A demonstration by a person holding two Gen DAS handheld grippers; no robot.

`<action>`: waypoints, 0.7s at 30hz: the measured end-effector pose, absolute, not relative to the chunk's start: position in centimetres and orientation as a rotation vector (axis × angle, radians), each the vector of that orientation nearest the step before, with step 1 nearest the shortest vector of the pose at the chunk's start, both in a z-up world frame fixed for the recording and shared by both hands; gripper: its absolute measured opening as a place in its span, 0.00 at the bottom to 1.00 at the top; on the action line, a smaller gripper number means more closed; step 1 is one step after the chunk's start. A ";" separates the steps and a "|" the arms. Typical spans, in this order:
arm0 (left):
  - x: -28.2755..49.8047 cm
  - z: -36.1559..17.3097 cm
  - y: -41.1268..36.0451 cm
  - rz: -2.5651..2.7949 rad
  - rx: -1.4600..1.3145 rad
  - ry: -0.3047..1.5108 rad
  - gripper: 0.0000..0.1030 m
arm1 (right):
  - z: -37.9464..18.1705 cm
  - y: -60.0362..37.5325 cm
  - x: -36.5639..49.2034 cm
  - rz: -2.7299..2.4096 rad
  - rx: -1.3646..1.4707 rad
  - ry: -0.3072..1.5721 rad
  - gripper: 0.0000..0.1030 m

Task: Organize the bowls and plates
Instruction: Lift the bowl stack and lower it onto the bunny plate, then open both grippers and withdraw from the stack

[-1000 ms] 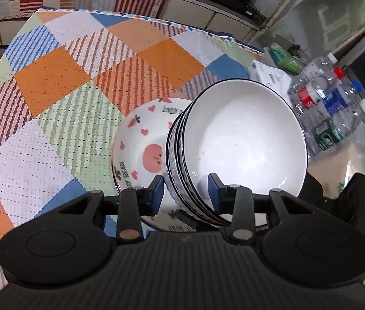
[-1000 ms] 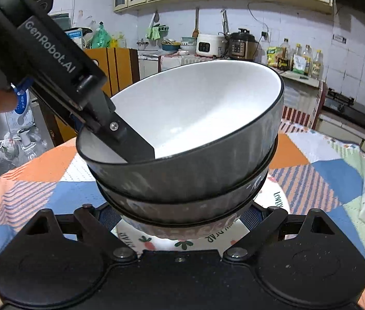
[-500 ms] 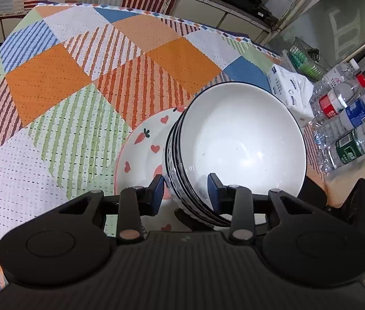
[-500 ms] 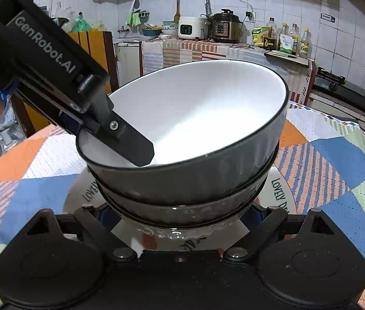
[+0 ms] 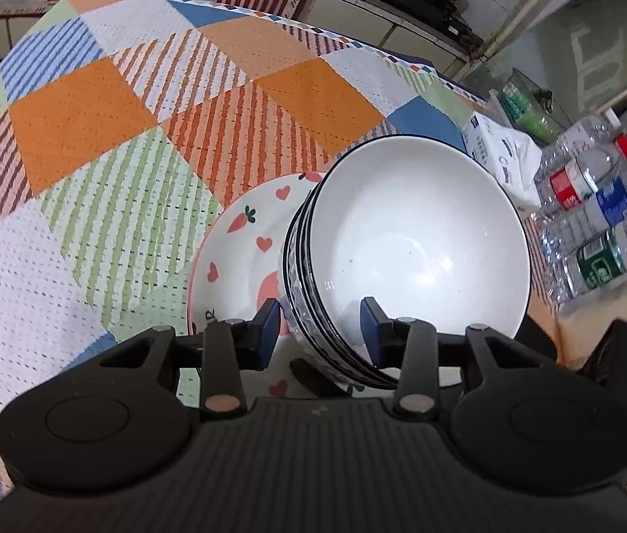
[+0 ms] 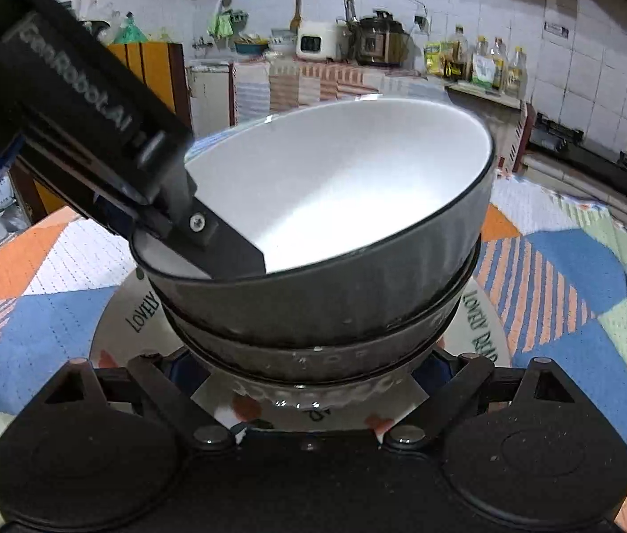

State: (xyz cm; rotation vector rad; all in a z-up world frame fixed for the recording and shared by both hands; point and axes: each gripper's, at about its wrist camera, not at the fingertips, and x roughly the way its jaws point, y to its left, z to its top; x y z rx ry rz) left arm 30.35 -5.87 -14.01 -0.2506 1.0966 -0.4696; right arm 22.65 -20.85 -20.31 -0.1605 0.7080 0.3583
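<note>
A stack of white bowls with black rims [image 5: 406,248] is tilted over a white plate with hearts and carrots [image 5: 242,248] on the patchwork tablecloth. My left gripper [image 5: 318,328] straddles the near rim of the stack, one finger inside the top bowl and one outside. In the right wrist view the stack [image 6: 322,275] fills the middle above the "LOVELY" plate [image 6: 135,324]. My right gripper [image 6: 309,368] has its fingers on both sides of the stack's base; the fingertips are hidden under it. The left gripper's finger [image 6: 220,248] hooks over the top bowl's rim.
Several plastic water bottles [image 5: 597,222] and a white tissue pack [image 5: 500,155] lie at the table's right edge. The tablecloth [image 5: 91,142] stretches left and far. A kitchen counter with appliances [image 6: 357,40] is behind the table.
The bowl stack has come lower and nearer over the heart plate, and more of the plate shows under it. Both grippers keep their hold.
</note>
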 end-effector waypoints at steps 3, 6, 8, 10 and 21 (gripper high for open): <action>29.9 -13.9 -5.8 -0.441 -0.264 1.063 0.38 | -20.3 -21.0 22.0 0.306 -0.156 0.700 0.95; 29.4 -13.8 -6.1 -0.384 -0.254 1.035 0.40 | -19.7 -21.8 20.5 0.276 -0.089 0.703 0.95; 29.0 -13.4 -6.3 -0.369 -0.231 1.010 0.40 | -19.0 -22.5 19.3 0.270 -0.041 0.688 0.95; 28.3 -12.6 -6.3 -0.347 -0.200 0.962 0.42 | -18.3 -23.1 18.0 0.259 -0.017 0.675 0.95; 23.0 -6.5 -4.2 -0.306 -0.107 0.808 0.50 | -13.0 -27.0 14.3 0.078 0.000 0.605 0.98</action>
